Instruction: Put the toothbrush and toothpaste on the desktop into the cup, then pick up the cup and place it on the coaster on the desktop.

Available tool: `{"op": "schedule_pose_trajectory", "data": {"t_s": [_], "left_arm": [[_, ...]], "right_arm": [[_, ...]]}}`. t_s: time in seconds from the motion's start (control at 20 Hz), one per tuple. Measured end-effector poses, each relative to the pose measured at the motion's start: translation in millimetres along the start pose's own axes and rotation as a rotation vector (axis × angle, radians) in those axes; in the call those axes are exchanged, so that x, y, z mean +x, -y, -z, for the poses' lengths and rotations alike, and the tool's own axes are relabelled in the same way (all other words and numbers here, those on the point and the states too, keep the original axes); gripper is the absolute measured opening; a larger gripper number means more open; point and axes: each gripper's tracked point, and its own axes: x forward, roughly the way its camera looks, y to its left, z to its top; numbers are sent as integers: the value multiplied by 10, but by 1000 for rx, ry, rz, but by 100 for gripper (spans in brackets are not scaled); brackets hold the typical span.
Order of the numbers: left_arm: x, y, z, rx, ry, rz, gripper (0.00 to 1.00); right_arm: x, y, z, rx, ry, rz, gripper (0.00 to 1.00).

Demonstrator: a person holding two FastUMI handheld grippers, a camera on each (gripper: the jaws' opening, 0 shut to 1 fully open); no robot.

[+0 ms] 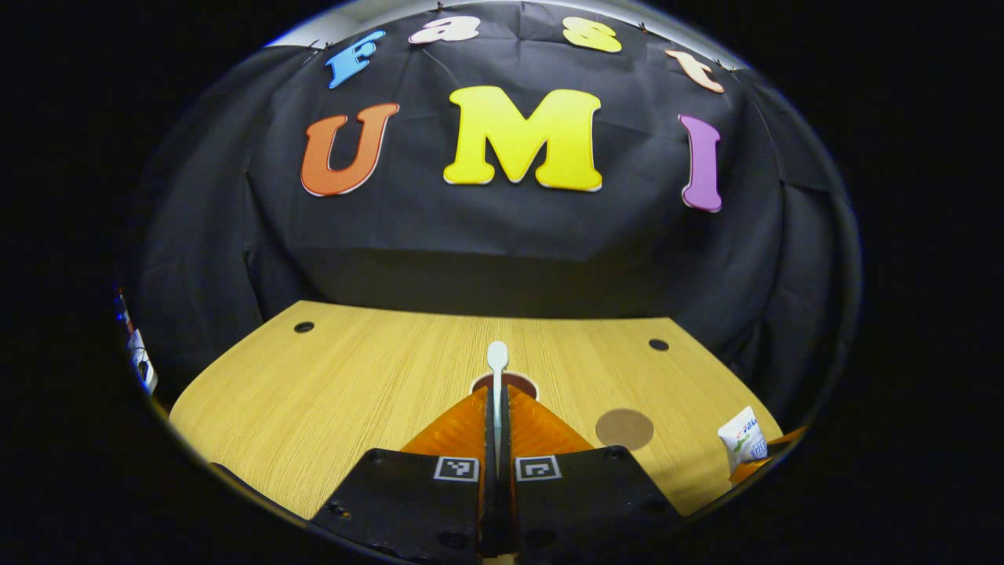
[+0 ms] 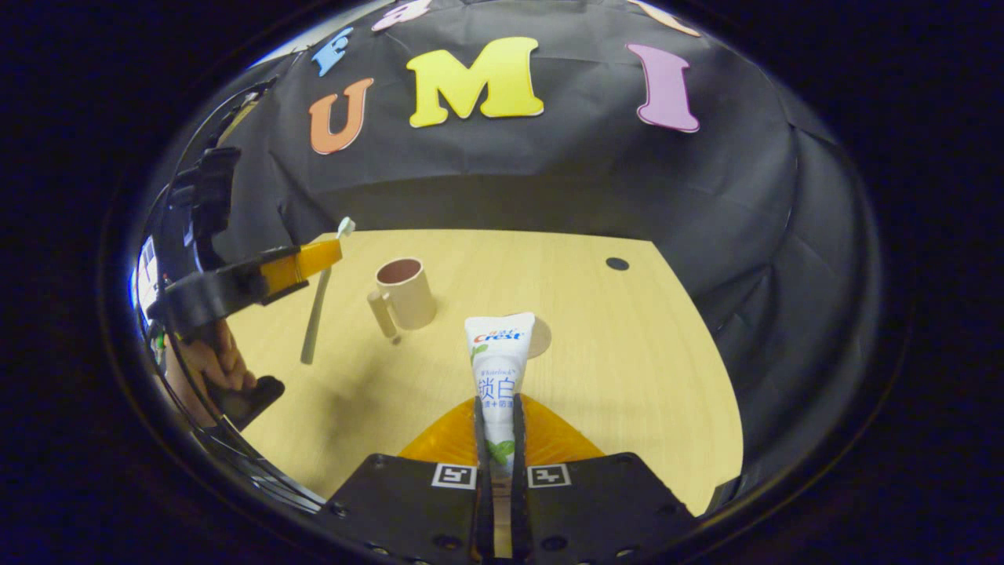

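In the right gripper view, at far left, a person's hand [image 2: 208, 362] holds the left hand-held gripper [image 2: 328, 253] raised above the counter [image 2: 643, 369], its fingers closed on the toothbrush [image 2: 320, 308]. The brush hangs steeply, head up past the fingertips, handle slanting down toward the counter. Just right of it stands the cup [image 2: 406, 292], upright, handle toward the camera, opening bare. In the left gripper view the toothbrush [image 1: 497, 377] stands up between that gripper's closed fingers [image 1: 459, 428], its head just above the cup's rim [image 1: 504, 383], which peeks out behind the fingertips.

The counter is pale wood-grain with dark round holes near its far corners, backed by black cloth.

Further right, the round brown coaster [image 1: 624, 428] lies flat near the cup; in the right gripper view it is mostly hidden behind the toothpaste [image 2: 499, 369]. The right hand-held gripper [image 2: 497, 412] is clamped on the tube's lower part, the crimped end pointing away.
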Motion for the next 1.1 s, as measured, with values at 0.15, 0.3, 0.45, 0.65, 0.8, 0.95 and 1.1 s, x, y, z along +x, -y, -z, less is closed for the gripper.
{"op": "schedule_pose_trajectory", "data": {"t_s": [0.15,0.3,0.45,0.65,0.8,0.95,1.1], "left_arm": [[222,7,-391,3,114,23,3],[424,36,-637,-1,208,53,3],[609,35,-751,-15,245,83,3],[810,24,-645,-28,236,91,3],[904,7,-585,-55,231,100,3],[966,23,-597,-46,240,106,3],[1034,58,-618,-40,261,118,3]], "right_arm": [[-40,66,-115,2,28,20,8],[-3,75,-117,14,23,32,9],[45,61,-61,35,14,36,8],[128,38,104,48,-26,40,9],[196,64,129,75,-45,48,8],[273,73,96,93,-40,56,8],[318,45,97,92,-47,53,8]]}}
